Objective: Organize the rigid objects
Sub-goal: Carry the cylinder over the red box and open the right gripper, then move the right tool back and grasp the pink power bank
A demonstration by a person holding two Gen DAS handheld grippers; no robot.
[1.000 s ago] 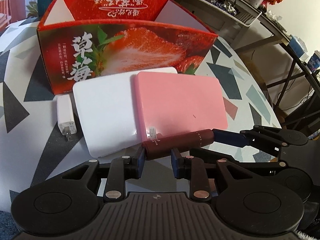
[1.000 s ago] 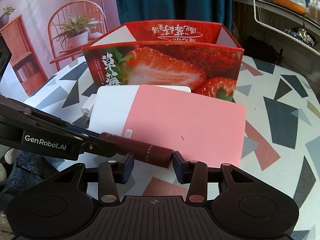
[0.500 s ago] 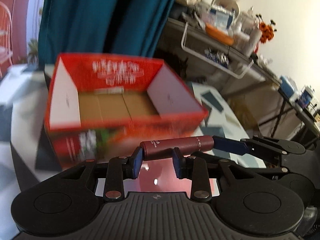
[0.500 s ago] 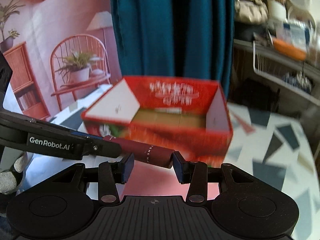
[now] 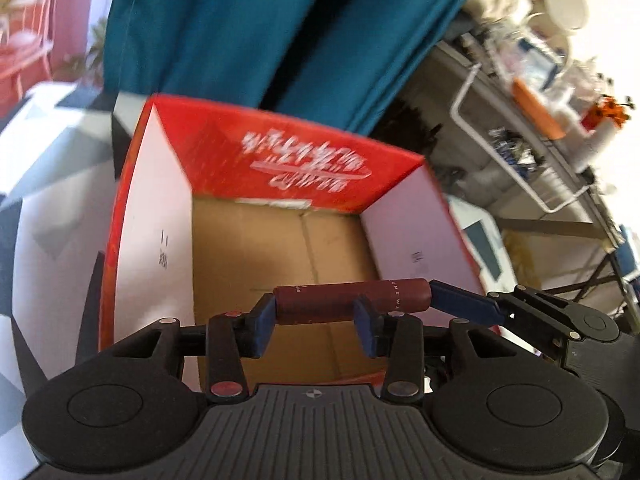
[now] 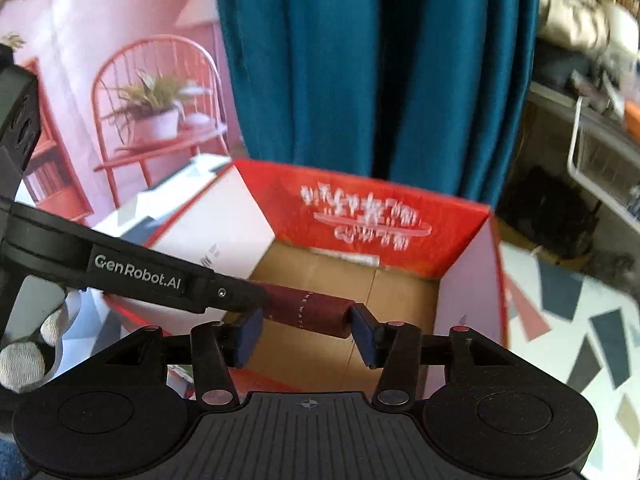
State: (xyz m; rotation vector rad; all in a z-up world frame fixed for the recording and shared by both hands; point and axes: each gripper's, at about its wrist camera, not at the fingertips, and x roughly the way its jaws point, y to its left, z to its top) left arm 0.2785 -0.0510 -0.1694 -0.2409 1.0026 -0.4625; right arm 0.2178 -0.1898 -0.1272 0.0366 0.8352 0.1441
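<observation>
A dark red tube (image 5: 316,306) lies crosswise at the fingertips of both grippers, above the brown floor of an open red strawberry-print box (image 5: 156,240). The jaws of my left gripper (image 5: 315,322) are opening; its left pad still touches the tube's end, while the right pad crosses in front of the tube. A blue finger of the right gripper (image 5: 460,304) meets the tube's other end. In the right wrist view the tube (image 6: 308,312) sits between the opening jaws of my right gripper (image 6: 306,334), over the box (image 6: 360,216). The left gripper's black arm (image 6: 136,276) hides the tube's far end.
A teal curtain (image 5: 260,32) hangs behind the box. A cluttered wire shelf (image 5: 532,128) stands to the right. The table top with a triangle pattern (image 6: 560,292) surrounds the box. A gloved hand (image 6: 24,360) holds the left gripper.
Both grippers have lifted the tube off the pink and white cases and carried it forward over the open box. Both pairs of jaws stand a little wider than before.
</observation>
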